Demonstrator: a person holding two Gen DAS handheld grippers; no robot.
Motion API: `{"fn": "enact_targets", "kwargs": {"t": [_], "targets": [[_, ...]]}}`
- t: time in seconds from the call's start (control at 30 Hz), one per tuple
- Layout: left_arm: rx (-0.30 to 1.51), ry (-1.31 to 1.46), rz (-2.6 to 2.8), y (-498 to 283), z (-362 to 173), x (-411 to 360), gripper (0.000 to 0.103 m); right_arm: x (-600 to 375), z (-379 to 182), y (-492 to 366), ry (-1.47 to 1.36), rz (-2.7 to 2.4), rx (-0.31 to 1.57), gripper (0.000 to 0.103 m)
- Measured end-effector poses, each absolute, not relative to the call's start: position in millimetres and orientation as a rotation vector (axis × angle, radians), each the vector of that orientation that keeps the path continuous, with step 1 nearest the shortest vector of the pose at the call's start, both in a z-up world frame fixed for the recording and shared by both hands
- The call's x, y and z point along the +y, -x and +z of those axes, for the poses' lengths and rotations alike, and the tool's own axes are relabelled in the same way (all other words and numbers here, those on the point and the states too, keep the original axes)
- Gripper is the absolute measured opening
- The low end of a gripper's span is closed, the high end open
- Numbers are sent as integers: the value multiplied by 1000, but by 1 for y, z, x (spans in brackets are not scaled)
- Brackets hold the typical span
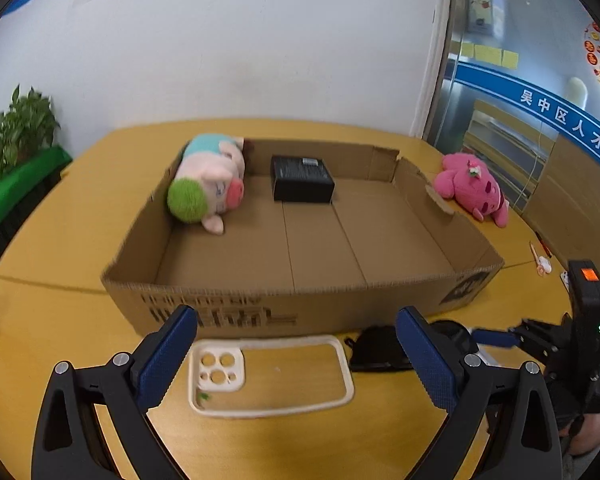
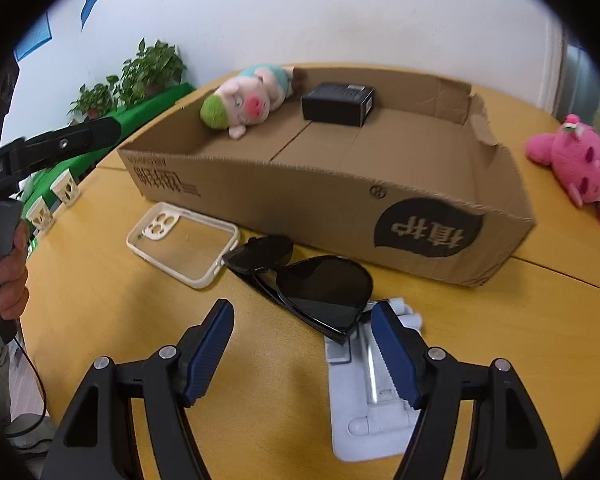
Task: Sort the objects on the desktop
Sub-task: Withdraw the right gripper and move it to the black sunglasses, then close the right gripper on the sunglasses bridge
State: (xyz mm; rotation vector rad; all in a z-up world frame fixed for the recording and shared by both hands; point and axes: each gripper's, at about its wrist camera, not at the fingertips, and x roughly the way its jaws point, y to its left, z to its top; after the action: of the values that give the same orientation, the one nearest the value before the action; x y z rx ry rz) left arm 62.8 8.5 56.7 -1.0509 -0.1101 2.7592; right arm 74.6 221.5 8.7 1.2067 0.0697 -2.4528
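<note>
A shallow cardboard box point(image 1: 228, 312) point(image 2: 308, 208) stands on the yellow table. A pig plush with green hair point(image 1: 208, 184) point(image 2: 244, 104) and a black box point(image 1: 302, 178) point(image 2: 338, 104) lie inside it. A clear phone case point(image 1: 272, 376) point(image 2: 184, 244) lies before the box, between my left gripper's point(image 1: 300, 356) open fingers. Black sunglasses point(image 2: 304, 280) point(image 1: 380, 350) lie beside it, partly over a pale blue phone stand point(image 2: 368, 396). My right gripper point(image 2: 304, 348) is open and empty, just short of the sunglasses.
A pink plush point(image 1: 476, 188) point(image 2: 576, 164) lies on the table right of the box. Small items point(image 1: 542, 258) lie at the far right. Two small cream objects point(image 2: 54, 200) sit near the table's left edge. Potted plants point(image 2: 140, 72) stand behind.
</note>
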Motion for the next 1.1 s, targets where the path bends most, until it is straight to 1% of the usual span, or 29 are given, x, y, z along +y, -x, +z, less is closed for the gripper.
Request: {"fn": "enact_targets", "kwargs": {"t": [0.2,0.3,0.5,0.67,0.73,0.93,0.97,1.0,1.03,1.1], "targets": [[-142,1141,2730,-73,33,13,101,210,-6,-51,-1236,-2364,217,73],[-167,1158,2724,-73,28,10,101,201,-7,-49,-1256,-2305,242,75],[-193,1217,2695,-67,16,-3,101,175,-6,-86,-1231,-2082,166,73],[-265,1247,2636,-64,8,-11,101,172,-6,-94,-1229,-2115,97,73],[-283,1252,2622,-65,6,-13,101,165,-14,-93,-1278,-2104,92,73],[-311,1275,2581,-66,1,-13,100,132,-18,-111,-1240,-2091,102,73],[-313,1280,2572,-66,0,-12,100,128,-20,-111,-1249,-2124,121,73],[-316,1288,2553,-67,-1,-10,99,126,-23,-111,-1255,-2140,137,71],[-322,1288,2536,-68,-2,-9,96,125,-27,-112,-1271,-2157,164,64],[-325,1289,2482,-70,-5,-3,92,125,-28,-118,-1233,-2196,206,64]]}}
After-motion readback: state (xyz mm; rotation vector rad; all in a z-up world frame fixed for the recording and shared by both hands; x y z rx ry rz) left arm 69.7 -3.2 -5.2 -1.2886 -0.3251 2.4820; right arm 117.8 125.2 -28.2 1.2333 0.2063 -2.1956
